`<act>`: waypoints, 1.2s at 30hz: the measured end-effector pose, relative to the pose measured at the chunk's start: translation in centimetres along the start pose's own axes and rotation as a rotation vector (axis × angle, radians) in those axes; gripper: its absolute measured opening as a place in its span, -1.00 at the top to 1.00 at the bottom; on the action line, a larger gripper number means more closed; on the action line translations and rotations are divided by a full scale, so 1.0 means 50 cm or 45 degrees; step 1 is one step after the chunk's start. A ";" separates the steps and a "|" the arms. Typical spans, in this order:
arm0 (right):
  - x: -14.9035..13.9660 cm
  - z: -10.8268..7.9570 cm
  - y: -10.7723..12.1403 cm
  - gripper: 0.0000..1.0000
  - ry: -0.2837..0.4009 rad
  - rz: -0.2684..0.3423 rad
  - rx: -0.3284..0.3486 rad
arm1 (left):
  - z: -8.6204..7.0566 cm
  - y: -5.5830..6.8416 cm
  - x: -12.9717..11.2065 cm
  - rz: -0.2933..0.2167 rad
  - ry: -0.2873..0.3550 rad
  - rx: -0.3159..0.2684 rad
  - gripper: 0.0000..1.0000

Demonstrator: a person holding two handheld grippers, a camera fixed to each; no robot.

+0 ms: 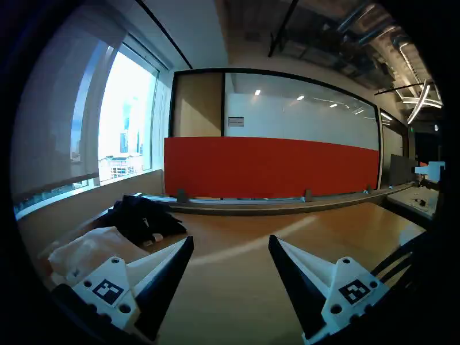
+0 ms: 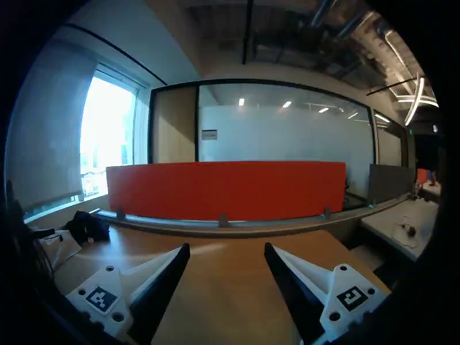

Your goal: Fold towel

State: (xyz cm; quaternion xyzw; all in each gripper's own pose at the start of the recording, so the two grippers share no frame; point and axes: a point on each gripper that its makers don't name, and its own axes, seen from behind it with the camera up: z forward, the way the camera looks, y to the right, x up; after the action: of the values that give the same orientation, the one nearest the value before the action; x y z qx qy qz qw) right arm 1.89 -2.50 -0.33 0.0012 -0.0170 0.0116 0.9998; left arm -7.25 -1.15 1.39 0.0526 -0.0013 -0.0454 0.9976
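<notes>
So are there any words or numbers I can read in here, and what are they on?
No text here is clear enough to read.
The small sign on the glass wall: too small and blurred to read.
The black-and-white square markers on the left gripper and the right gripper: patterns, not letters or numbers.

Blown-out window point(image 1: 123, 129) glare, dim fisheye-bent edges

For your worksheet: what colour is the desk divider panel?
Red-orange flat divider panel, best in right gripper view.
</notes>
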 end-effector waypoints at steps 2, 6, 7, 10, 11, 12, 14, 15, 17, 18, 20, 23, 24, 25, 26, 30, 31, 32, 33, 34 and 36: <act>-0.009 -0.002 -0.001 -1.00 -0.002 -0.001 -0.002 | -0.002 -0.006 -0.014 -0.006 0.012 0.003 -0.94; -0.027 -0.005 -0.005 -1.00 -0.004 -0.010 -0.007 | -0.002 -0.017 -0.039 -0.011 0.040 0.006 -0.94; -0.030 -0.006 -0.007 -1.00 -0.003 -0.013 -0.006 | -0.001 -0.020 -0.045 -0.012 0.045 0.005 -0.94; -0.041 -0.007 -0.014 -1.00 0.003 -0.025 -0.005 | 0.003 -0.031 -0.063 -0.017 0.062 0.010 -0.94; -0.045 -0.007 -0.017 -1.00 0.007 -0.030 -0.004 | 0.004 -0.036 -0.070 -0.020 0.068 0.013 -0.94; -0.048 -0.007 -0.020 -1.00 0.010 -0.035 -0.003 | 0.005 -0.040 -0.076 -0.024 0.073 0.016 -0.94; -0.057 -0.006 -0.025 -1.00 0.018 -0.048 -0.002 | 0.007 -0.048 -0.089 -0.033 0.084 0.020 -0.94; -0.061 -0.005 -0.028 -1.00 0.020 -0.053 -0.001 | 0.008 -0.051 -0.094 -0.037 0.088 0.022 -0.94; -0.070 -0.003 -0.034 -1.00 0.023 -0.064 0.002 | 0.010 -0.056 -0.107 -0.044 0.096 0.025 -0.94; -0.074 -0.002 -0.037 -1.00 0.024 -0.068 0.003 | 0.011 -0.058 -0.112 -0.046 0.098 0.025 -0.94; -0.081 -0.001 -0.042 -1.00 0.023 -0.071 0.007 | 0.014 -0.060 -0.120 -0.050 0.102 0.025 -0.94; -0.087 0.002 -0.046 -1.00 0.027 -0.070 0.011 | 0.017 -0.060 -0.127 -0.050 0.114 0.023 -0.94; -0.090 0.003 -0.047 -1.00 0.028 -0.069 0.012 | 0.018 -0.059 -0.129 -0.050 0.117 0.022 -0.93; -0.092 0.004 -0.048 -1.00 0.029 -0.069 0.013 | 0.018 -0.059 -0.131 -0.049 0.120 0.022 -0.93; -0.094 0.005 -0.049 -1.00 0.030 -0.068 0.014 | 0.019 -0.058 -0.133 -0.049 0.122 0.022 -0.94; -0.099 0.007 -0.051 -1.00 0.029 -0.074 0.021 | 0.019 -0.056 -0.140 -0.038 0.125 0.023 -0.94; -0.099 0.007 -0.051 -1.00 0.030 -0.075 0.021 | 0.019 -0.056 -0.142 -0.034 0.125 0.026 -0.94; -0.098 0.008 -0.050 -1.00 0.031 -0.076 0.022 | 0.018 -0.057 -0.145 -0.030 0.125 0.029 -0.94; -0.099 0.008 -0.049 -1.00 0.031 -0.076 0.022 | 0.018 -0.057 -0.148 -0.028 0.124 0.031 -0.94; -0.099 0.009 -0.048 -1.00 0.032 -0.075 0.023 | 0.019 -0.058 -0.151 -0.027 0.123 0.033 -0.94; -0.099 0.010 -0.045 -1.00 0.033 -0.073 0.023 | 0.019 -0.058 -0.157 -0.025 0.121 0.037 -0.94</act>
State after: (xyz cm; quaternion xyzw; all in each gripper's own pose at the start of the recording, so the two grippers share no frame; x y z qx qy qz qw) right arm -3.03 -4.88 -0.01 0.0106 -0.0040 -0.0170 0.9998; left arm -15.33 -3.41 2.06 0.0693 0.0460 -0.0527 0.9951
